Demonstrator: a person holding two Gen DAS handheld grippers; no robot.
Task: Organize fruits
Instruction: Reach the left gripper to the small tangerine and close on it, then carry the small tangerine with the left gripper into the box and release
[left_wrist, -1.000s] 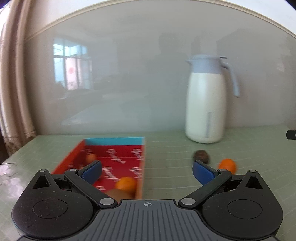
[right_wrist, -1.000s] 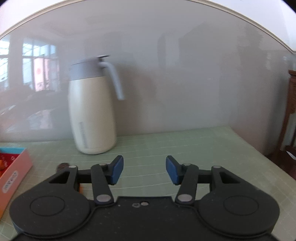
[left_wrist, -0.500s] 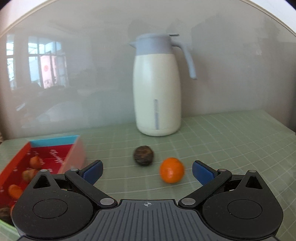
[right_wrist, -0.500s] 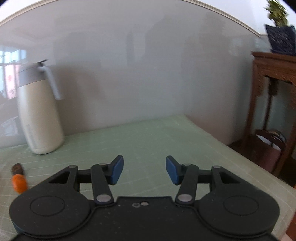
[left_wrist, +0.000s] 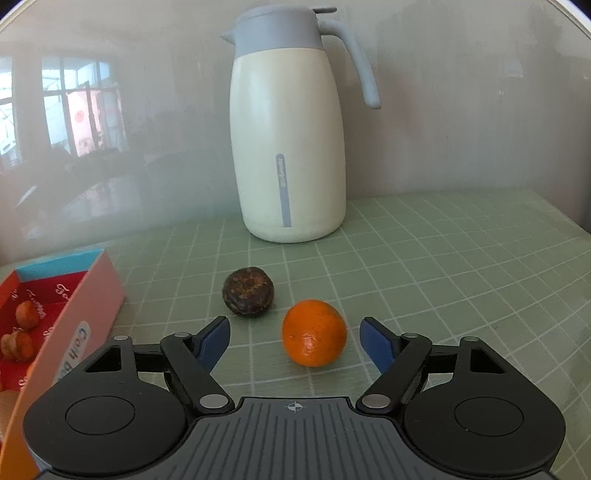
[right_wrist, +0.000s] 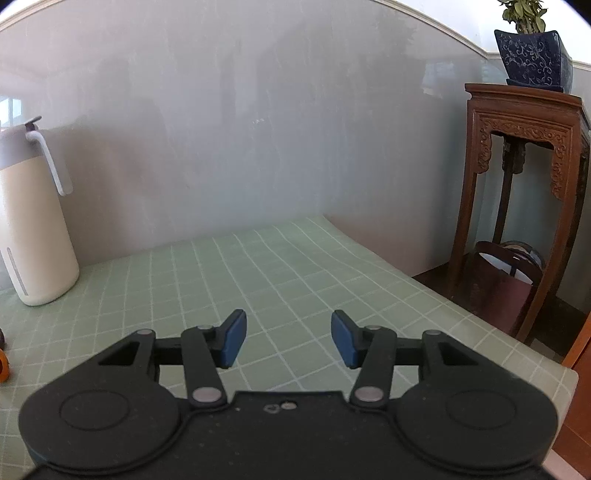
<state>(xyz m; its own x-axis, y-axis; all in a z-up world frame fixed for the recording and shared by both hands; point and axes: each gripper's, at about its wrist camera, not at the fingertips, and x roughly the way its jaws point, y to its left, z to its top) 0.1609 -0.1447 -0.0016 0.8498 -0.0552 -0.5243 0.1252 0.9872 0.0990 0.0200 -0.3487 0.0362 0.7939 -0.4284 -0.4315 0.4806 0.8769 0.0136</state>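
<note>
An orange tangerine (left_wrist: 314, 332) lies on the green grid mat, between the blue fingertips of my open left gripper (left_wrist: 294, 339), nearer the right one, untouched. A dark brown round fruit (left_wrist: 248, 291) lies just beyond it to the left. A red box (left_wrist: 88, 306) with a blue end and several small orange fruits inside sits at the left. My right gripper (right_wrist: 287, 338) is open and empty over bare mat; a sliver of the tangerine (right_wrist: 3, 365) shows at its far left edge.
A cream thermos jug (left_wrist: 288, 147) with a grey lid stands behind the fruits against the grey wall, also seen at the left in the right wrist view (right_wrist: 33, 229). The table's right edge (right_wrist: 480, 314) drops off beside a carved wooden stand (right_wrist: 524, 184).
My left gripper swung right from the box and moved in on the tangerine, which now lies between its fingers. My right gripper turned right, away from the jug, towards the table's edge.
</note>
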